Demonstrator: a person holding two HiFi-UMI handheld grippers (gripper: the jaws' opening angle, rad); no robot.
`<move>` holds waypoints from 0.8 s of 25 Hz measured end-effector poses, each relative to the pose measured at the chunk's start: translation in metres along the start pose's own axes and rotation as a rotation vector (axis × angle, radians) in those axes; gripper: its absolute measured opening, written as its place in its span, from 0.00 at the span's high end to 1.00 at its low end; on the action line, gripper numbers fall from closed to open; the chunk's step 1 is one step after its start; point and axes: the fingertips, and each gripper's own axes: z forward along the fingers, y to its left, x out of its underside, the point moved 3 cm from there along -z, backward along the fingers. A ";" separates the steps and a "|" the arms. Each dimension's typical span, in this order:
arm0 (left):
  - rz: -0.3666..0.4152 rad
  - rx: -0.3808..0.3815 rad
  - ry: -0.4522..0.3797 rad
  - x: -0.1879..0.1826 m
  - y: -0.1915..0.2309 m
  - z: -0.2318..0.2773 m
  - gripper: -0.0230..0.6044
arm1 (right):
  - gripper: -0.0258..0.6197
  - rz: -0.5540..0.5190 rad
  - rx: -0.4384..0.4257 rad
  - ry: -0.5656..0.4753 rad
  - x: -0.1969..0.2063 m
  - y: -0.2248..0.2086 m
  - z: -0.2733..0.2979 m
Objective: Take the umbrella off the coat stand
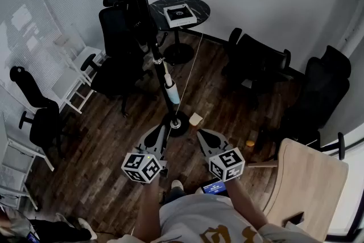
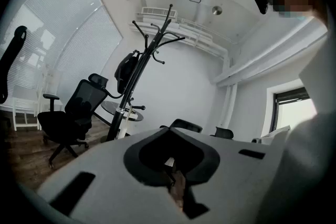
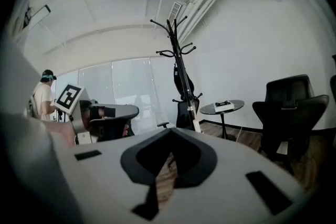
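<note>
The black coat stand (image 1: 149,37) rises from a round base on the wood floor just ahead of me. A folded umbrella (image 1: 170,87), black with a white and pale blue part, hangs low along its pole. My left gripper (image 1: 160,134) and right gripper (image 1: 203,135) are held side by side just short of the base, both shut and holding nothing. In the left gripper view the coat stand (image 2: 143,68) leans ahead with a black bag (image 2: 126,73) on it and the umbrella (image 2: 125,124) low down. The right gripper view shows the coat stand (image 3: 181,68) and umbrella (image 3: 195,123) further off.
A round black table (image 1: 196,7) carrying a white box stands behind the stand. Black office chairs (image 1: 116,37) surround it at left and right (image 1: 259,62). A small wooden block (image 1: 195,119) lies by the base. A light wooden table (image 1: 310,185) is at my right, and white chairs (image 1: 74,74) stand at the left.
</note>
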 end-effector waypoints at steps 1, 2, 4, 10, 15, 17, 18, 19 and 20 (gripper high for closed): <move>0.008 -0.004 0.008 0.000 -0.001 -0.003 0.93 | 0.94 0.000 -0.002 -0.001 -0.001 0.003 -0.002; 0.016 -0.007 0.015 0.000 -0.002 -0.007 0.93 | 0.94 0.001 -0.005 -0.002 -0.001 0.006 -0.003; 0.026 -0.009 0.022 0.000 -0.004 -0.012 0.93 | 0.94 0.005 -0.010 -0.006 -0.003 0.011 -0.006; 0.007 -0.018 0.021 0.000 -0.005 -0.017 0.93 | 0.94 0.007 -0.015 -0.003 -0.001 0.016 -0.011; -0.011 0.001 0.001 -0.001 -0.022 -0.019 0.93 | 0.94 0.083 -0.012 0.029 0.011 0.012 -0.022; -0.001 0.005 0.015 0.001 -0.027 -0.019 0.93 | 0.94 0.104 0.005 0.031 0.014 0.009 -0.025; 0.002 0.003 0.024 0.002 -0.028 -0.020 0.93 | 0.94 0.109 0.010 0.030 0.014 0.008 -0.026; 0.002 -0.002 0.032 0.003 -0.027 -0.021 0.93 | 0.94 0.114 0.013 0.029 0.014 0.007 -0.026; 0.001 -0.007 0.039 0.004 -0.025 -0.021 0.93 | 0.94 0.122 0.016 0.027 0.014 0.005 -0.026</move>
